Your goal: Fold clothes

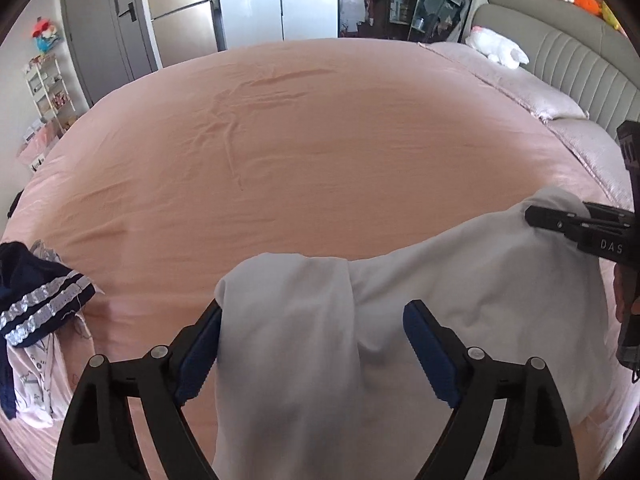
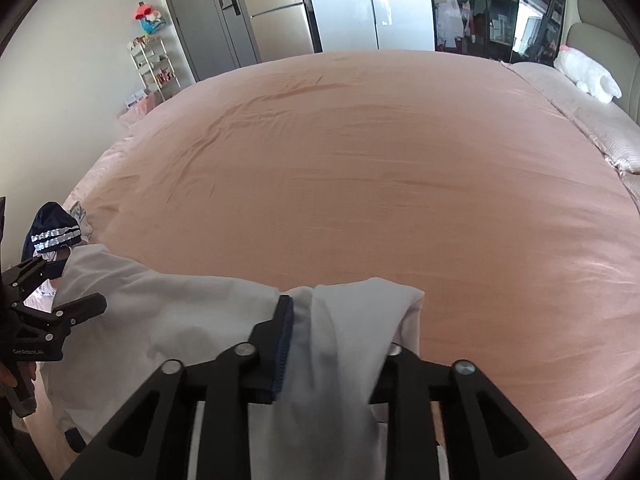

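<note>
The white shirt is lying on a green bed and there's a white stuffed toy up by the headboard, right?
Almost. The bed is covered in a peach-pink sheet, not green, as the left wrist view shows. The rest is right: the white shirt lies on it, and a white stuffed toy sits by the headboard.

Left claw (image 1: 312, 344): black angular linkage arms with triangular cut-outs, round silver pivot screws, blue ribbed pads (image 1: 430, 354) on the finger insides. Right claw (image 2: 340, 332): same black frame and silver screws; white "DAS" lettering on its side.
</note>
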`<state>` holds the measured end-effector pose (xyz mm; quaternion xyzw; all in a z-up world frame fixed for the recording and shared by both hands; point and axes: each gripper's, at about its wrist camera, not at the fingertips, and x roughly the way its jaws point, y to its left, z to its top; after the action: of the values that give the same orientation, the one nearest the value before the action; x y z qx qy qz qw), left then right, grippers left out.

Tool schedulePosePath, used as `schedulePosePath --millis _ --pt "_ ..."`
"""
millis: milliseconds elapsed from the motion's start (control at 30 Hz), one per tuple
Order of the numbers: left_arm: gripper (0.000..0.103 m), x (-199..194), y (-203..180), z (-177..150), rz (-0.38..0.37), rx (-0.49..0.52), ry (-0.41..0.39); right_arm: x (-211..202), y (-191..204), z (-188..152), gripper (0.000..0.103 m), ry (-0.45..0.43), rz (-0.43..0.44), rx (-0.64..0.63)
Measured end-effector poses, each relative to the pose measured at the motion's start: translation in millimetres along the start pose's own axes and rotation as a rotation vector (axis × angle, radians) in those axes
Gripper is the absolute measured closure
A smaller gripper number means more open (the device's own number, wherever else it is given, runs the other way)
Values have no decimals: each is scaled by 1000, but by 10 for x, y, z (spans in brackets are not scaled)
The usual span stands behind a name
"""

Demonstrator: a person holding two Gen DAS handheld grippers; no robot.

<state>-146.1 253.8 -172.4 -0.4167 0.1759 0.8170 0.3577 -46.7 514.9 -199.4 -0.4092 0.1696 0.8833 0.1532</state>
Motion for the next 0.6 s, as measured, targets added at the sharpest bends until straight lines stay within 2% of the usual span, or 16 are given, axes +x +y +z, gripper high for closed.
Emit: schedulePosePath --millis 33,67,100,233,400,500,600 --pt "15 -36 30 -14 -4 -19 -9 -12 3 -1 48 -2 -1 -5" --pt "15 -85 46 -27 1 -29 -15 -25 6 -2 35 -5 -3 -10" --pt "15 -136 44 -34 14 -29 -20 -37 10 -3 30 -7 -4 -16" --pt "15 -376 -68 -67 50 13 -63 -125 6 -15 30 2 -42 -49" --pt "15 -501 -367 -159 123 132 -81 -358 -137 -125 30 6 -35 -6" --pt "15 -470 -526 -203 129 198 -47 -550 -227 -266 30 7 -23 41" --pt "15 -370 -633 -161 121 219 21 -762 -275 -498 30 5 -19 83"
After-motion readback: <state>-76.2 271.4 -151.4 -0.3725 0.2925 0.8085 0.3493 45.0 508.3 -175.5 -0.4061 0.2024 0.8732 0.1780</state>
